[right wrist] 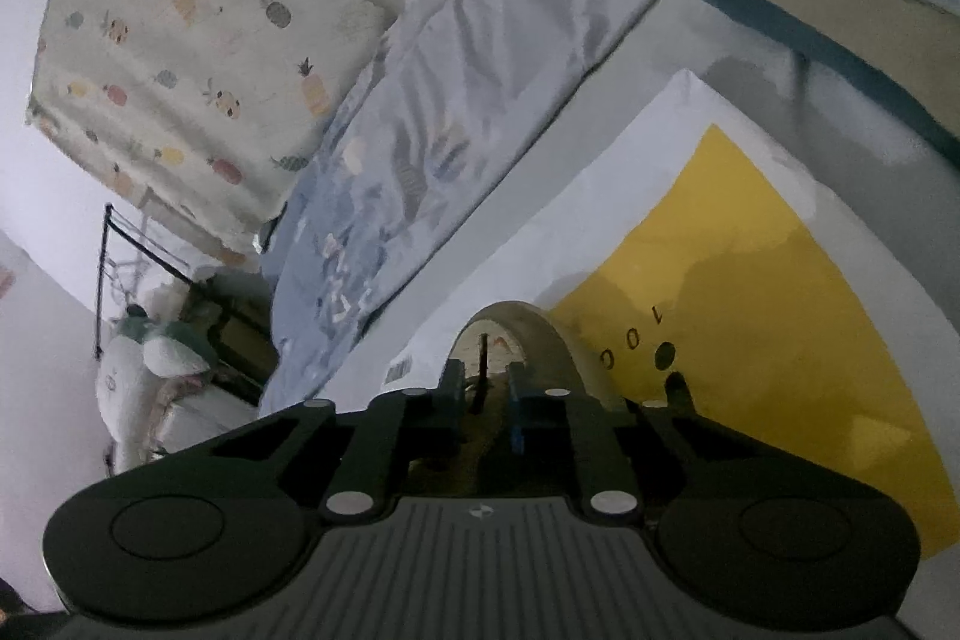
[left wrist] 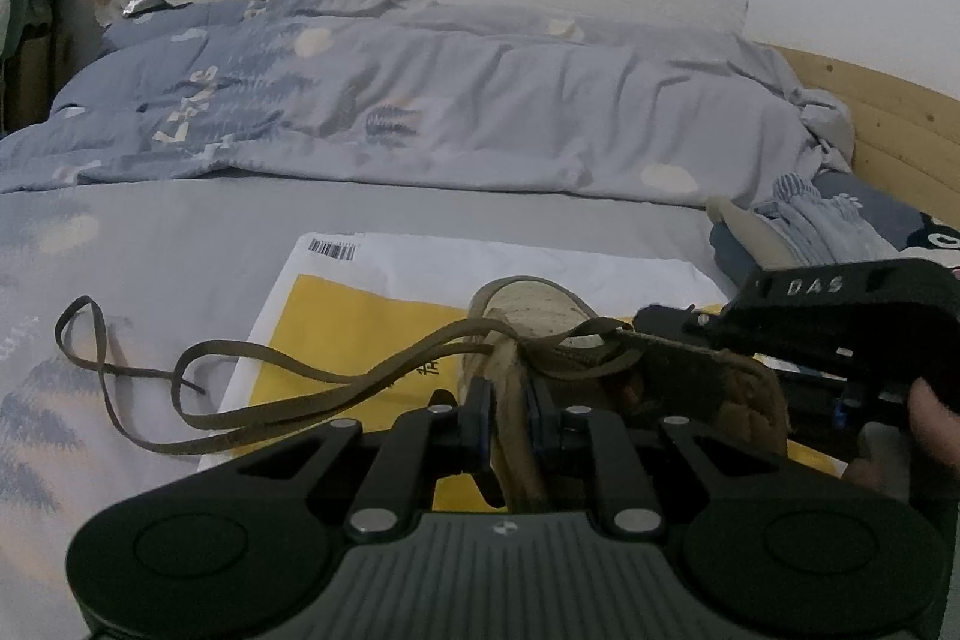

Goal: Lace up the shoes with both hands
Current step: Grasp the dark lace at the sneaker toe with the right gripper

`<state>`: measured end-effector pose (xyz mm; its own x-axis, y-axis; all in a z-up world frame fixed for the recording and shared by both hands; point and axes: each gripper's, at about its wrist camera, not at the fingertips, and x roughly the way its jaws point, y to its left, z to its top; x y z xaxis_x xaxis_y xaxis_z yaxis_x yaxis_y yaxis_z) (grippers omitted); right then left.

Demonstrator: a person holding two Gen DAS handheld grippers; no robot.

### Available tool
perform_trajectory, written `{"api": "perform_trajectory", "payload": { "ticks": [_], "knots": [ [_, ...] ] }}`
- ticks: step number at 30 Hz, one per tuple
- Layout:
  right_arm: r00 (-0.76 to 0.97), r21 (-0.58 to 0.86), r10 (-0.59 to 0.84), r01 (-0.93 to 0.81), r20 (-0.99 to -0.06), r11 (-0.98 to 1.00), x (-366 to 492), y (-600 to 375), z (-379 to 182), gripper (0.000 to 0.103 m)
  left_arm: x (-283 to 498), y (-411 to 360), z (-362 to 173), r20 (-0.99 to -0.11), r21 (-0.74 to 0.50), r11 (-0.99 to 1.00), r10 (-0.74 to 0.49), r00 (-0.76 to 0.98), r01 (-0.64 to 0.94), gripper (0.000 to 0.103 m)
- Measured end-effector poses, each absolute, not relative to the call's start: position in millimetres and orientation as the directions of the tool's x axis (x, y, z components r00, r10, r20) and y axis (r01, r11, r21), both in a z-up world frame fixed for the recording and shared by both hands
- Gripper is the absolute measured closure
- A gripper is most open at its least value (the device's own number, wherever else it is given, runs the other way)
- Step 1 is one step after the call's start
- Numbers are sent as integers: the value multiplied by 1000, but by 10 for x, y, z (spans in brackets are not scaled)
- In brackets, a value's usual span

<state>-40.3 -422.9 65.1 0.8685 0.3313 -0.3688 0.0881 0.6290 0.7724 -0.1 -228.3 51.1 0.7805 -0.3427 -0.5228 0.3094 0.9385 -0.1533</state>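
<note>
Shoe [left wrist: 528, 316] side — between left jaws, pinched

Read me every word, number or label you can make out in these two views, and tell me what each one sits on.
"DAS": white letters on the black body of the right gripper, left wrist view.
"100": upside-down black digits on the yellow and white mailer bag, right wrist view.
Barcode label on that bag: digits too small to read.
Dark character by the shoe: partly hidden.
Pale lettering on the quilt: unreadable.
</note>
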Motion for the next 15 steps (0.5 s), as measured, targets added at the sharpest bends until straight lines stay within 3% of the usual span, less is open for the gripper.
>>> {"api": "perform_trajectory", "payload": {
  "ticks": [2, 15],
  "knots": [
    [871, 745, 318, 80, -375, 662, -405, -4199, 685, 102, -2, -2284, 512, -522, -161, 939, -342, 781, 304, 91],
    [881, 519, 207, 50, -425, 853, -480, -4067, 942, 102, -30, -2283, 490, -505, -159, 947, -322, 800, 280, 94]
  ]
}}
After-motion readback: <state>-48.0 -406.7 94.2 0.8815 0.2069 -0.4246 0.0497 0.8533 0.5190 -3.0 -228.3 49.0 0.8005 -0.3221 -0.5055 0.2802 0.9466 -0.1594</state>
